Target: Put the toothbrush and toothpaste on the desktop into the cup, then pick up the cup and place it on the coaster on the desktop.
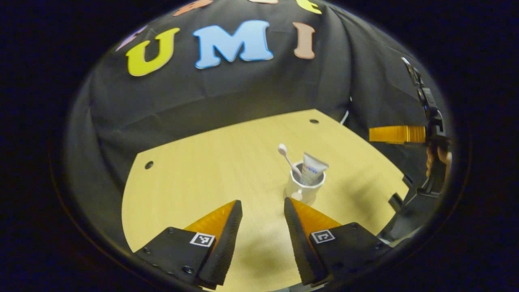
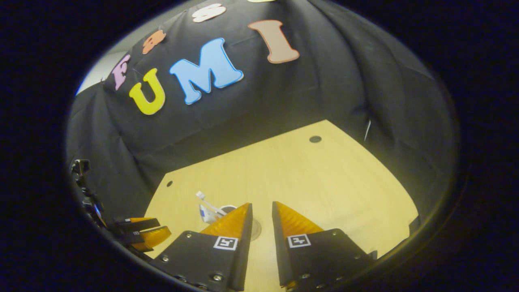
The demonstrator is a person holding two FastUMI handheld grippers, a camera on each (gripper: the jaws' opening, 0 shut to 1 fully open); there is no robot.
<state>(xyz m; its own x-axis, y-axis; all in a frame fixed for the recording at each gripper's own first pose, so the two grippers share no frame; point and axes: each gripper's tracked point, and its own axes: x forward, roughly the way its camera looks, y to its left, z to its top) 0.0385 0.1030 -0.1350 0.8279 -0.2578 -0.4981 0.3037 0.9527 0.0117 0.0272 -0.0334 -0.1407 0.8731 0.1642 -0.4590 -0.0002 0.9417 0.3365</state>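
The desktop was the broadest thing in sight, pale wood running back to the dark cloth wall, and on it, right of centre in the left gripper view, stood the white cup with the toothpaste upright inside and the toothbrush leaning out over its rim, so the loading looked done and the lift onto the coaster seemed the step in hand. The left gripper hung just short of the cup with its fingers spread apart and nothing between them; the right gripper was raised off to the side, its fingers a narrow gap apart, likewise empty. A small round disc glimpsed between those fingers may have been the coaster, though I could not be sure. The grip would best take the cup's wall low and square, keeping it upright so the tall contents did not tip
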